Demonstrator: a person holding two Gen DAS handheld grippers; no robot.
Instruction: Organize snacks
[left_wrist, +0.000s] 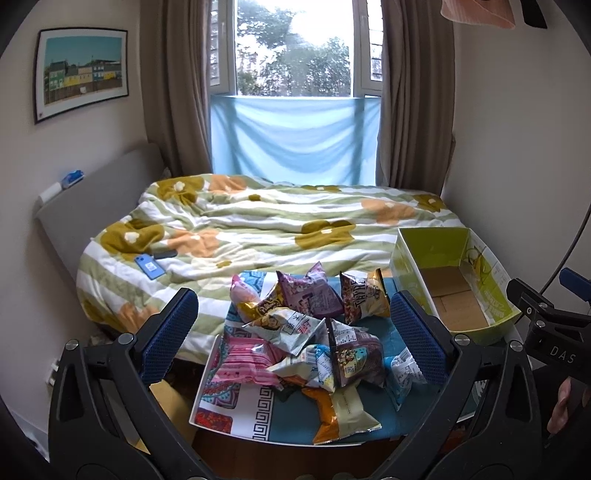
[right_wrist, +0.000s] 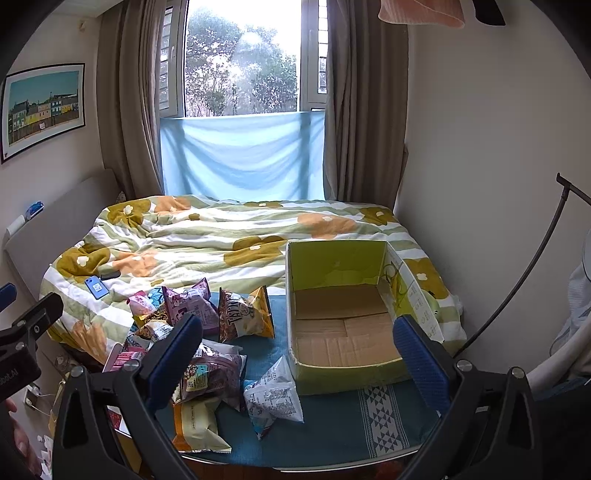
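Your left gripper (left_wrist: 293, 328) hangs level above the near edge of the table (left_wrist: 373, 428), its blue-padded fingers (left_wrist: 168, 332) spread wide and nothing between them. The pile of snack packets (left_wrist: 306, 332) sits straight ahead of it, framed in the gap but lower and apart from the pads. Nearest the tool lies an orange-and-cream packet (left_wrist: 341, 415); just beyond it a pink packet (left_wrist: 245, 360) toward the left finger and a dark purple packet (left_wrist: 354, 354) toward the right finger. At the far side of the heap a lilac packet (left_wrist: 312, 291) and a brown-and-gold packet (left_wrist: 364, 299) stand tilted.

Off the right finger, forward and to the side, the green cardboard box (left_wrist: 428, 245) sits open-topped with its brown floor bare. Part of your right hand (left_wrist: 565, 406) shows at that edge, behind the other tool's black frame.

Your right gripper (right_wrist: 298, 354) is also held level, jaws wide apart, gripping nothing. The same box (right_wrist: 336, 258) lies directly ahead between its fingers; the right finger (right_wrist: 419, 356) overlaps the box's near corner in view, though I cannot tell whether they touch. A white-and-blue packet (right_wrist: 273, 398) rests just beside the box's near wall, low in the gap. The heap (right_wrist: 192, 332) spreads out past the left finger.

Beyond both tools a bed with a flowered duvet (right_wrist: 229, 236) abuts the table, a blue phone (right_wrist: 96, 287) lying on it.
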